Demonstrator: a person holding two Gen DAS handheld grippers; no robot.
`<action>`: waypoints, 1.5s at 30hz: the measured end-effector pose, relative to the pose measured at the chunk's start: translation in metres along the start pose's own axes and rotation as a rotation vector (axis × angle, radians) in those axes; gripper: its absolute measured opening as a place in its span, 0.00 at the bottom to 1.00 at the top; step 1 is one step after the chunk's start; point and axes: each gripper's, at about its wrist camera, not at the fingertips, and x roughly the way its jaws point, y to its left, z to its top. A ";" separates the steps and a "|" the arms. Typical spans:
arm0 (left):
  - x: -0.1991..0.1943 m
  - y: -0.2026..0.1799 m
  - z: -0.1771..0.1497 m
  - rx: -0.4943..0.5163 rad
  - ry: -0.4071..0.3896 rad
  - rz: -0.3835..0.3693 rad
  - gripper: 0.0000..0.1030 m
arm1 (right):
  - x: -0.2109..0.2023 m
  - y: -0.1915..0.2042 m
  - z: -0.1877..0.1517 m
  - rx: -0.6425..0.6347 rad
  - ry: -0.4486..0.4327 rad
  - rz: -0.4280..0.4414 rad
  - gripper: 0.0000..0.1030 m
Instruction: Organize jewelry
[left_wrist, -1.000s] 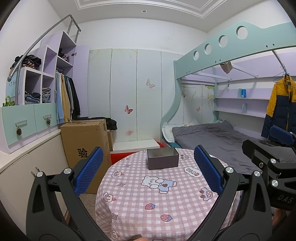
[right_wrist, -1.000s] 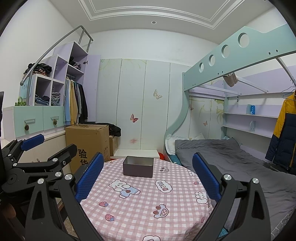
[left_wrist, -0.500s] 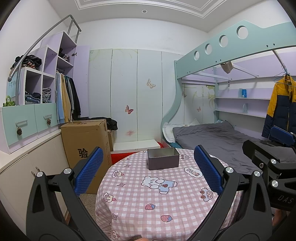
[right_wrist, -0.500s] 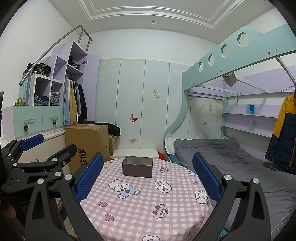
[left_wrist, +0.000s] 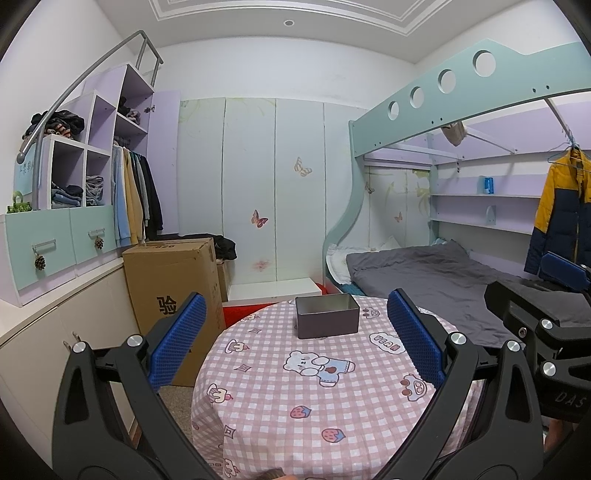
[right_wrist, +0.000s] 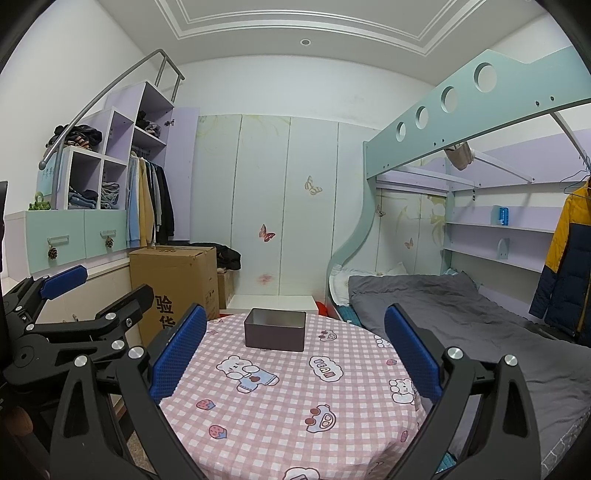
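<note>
Held both grippers as a second before: left gripper (left_wrist: 295, 339) and right gripper (right_wrist: 295, 341) spread wide, empty, short of the grey tin (left_wrist: 327, 316) at the table's far edge. Saw no jewelry; organizing not begun.

Setting: child's bedroom in a home. Teal-framed bunk bed (left_wrist: 461, 96) with grey bedding (left_wrist: 417, 269). Lilac stair-step shelving (left_wrist: 96, 122) holding folded clothes; hanging garments (left_wrist: 135, 195) beside it. Butterfly decals (left_wrist: 259, 218) on wall panels. Round surface under pink checked cartoon tablecloth (left_wrist: 295, 398). Cardboard box (left_wrist: 166, 280) on floor.
</note>
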 end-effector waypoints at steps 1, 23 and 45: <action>0.000 -0.001 0.000 0.000 0.000 0.001 0.94 | 0.000 0.000 0.000 0.000 0.000 0.001 0.90; 0.000 0.000 -0.002 0.004 0.006 0.005 0.94 | 0.001 0.002 -0.005 0.000 0.011 0.002 0.91; 0.000 -0.001 -0.002 0.006 0.005 0.007 0.94 | 0.002 0.002 -0.007 0.003 0.016 0.000 0.91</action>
